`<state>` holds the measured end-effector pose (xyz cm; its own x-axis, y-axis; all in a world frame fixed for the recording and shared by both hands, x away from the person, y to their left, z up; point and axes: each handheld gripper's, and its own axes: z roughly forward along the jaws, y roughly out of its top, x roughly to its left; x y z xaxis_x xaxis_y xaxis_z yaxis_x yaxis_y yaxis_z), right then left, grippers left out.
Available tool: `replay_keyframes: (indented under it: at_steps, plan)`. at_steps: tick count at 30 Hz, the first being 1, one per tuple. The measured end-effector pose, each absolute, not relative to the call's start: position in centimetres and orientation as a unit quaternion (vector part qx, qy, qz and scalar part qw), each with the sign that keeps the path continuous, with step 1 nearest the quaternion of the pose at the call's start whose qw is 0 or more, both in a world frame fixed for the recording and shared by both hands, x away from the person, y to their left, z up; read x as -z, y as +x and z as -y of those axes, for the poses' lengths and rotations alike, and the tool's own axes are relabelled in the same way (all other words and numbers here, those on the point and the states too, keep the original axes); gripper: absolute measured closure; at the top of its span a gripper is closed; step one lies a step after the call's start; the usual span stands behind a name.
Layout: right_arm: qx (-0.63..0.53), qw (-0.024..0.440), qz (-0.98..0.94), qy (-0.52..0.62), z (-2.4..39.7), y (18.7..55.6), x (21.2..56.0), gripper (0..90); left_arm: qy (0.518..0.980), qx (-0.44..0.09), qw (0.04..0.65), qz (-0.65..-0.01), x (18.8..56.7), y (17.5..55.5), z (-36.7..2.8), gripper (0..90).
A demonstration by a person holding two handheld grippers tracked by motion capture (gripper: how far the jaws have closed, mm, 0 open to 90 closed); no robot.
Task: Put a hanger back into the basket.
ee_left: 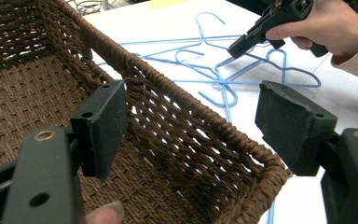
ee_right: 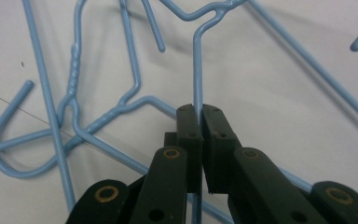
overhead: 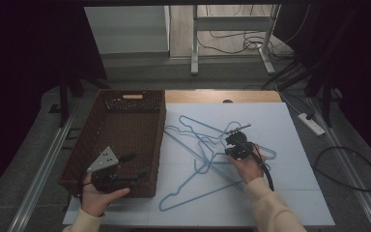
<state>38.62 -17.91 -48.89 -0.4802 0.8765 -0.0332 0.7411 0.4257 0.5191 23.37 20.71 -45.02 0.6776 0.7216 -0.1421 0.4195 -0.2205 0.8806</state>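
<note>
Pale blue-white board (overhead: 290, 193) covers the table, with dark curtains at both sides and grey floor with cables beyond it.

At the left end of the board stands a rectangular brown woven wicker basket (overhead: 89, 145), the landmark here. The left gripper (overhead: 135, 165) hovers over the basket's near corner, held in the person's left hand (overhead: 98, 195) with the forearm coming up from the bottom edge. Its jaws stand wide apart with nothing between them. The left gripper view looks along these jaws and shows one pad over the basket's woven floor and the other out past the rim (ee_left: 205, 116), detail that the high view is too distant to give. It also shows the other hand and its gripper farther off, over the wires.

Right of the basket, a tangle of thin light-blue wire clothes hangers (overhead: 207, 154) lies flat on the board, just beside the basket's right wall. The right gripper (overhead: 233, 140) is down among them, well right of the basket, the right hand (overhead: 248, 166) wrapped round its grip and the cream sleeve (overhead: 270, 208) angled in from below. The right gripper view shows what the high view cannot: the pads (ee_right: 189, 135) pressed together on a single straight hanger wire (ee_right: 197, 70) that runs up from between them.
</note>
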Motion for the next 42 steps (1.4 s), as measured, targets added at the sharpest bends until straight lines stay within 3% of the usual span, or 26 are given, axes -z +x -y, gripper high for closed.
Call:
replay_keyframes:
  at_steps: [11, 24, 42]
  plan:
    - [-0.288, 0.169, -0.818, 0.468, 18.2, 37.2, 47.4, 87.7, 0.766, -0.15, 0.504, -0.371, 45.0, 23.3, -20.8, 25.8]
    - [-0.391, 0.106, -0.793, 0.455, 19.9, 35.9, 45.9, 88.0, 0.766, -0.152, 0.504, -0.369, 44.9, 23.3, -20.7, 25.8]
    - [-0.479, 0.075, -0.763, 0.427, 23.4, 33.8, 42.4, 88.1, 0.767, -0.163, 0.503, -0.363, 44.1, 23.0, -20.2, 25.8]
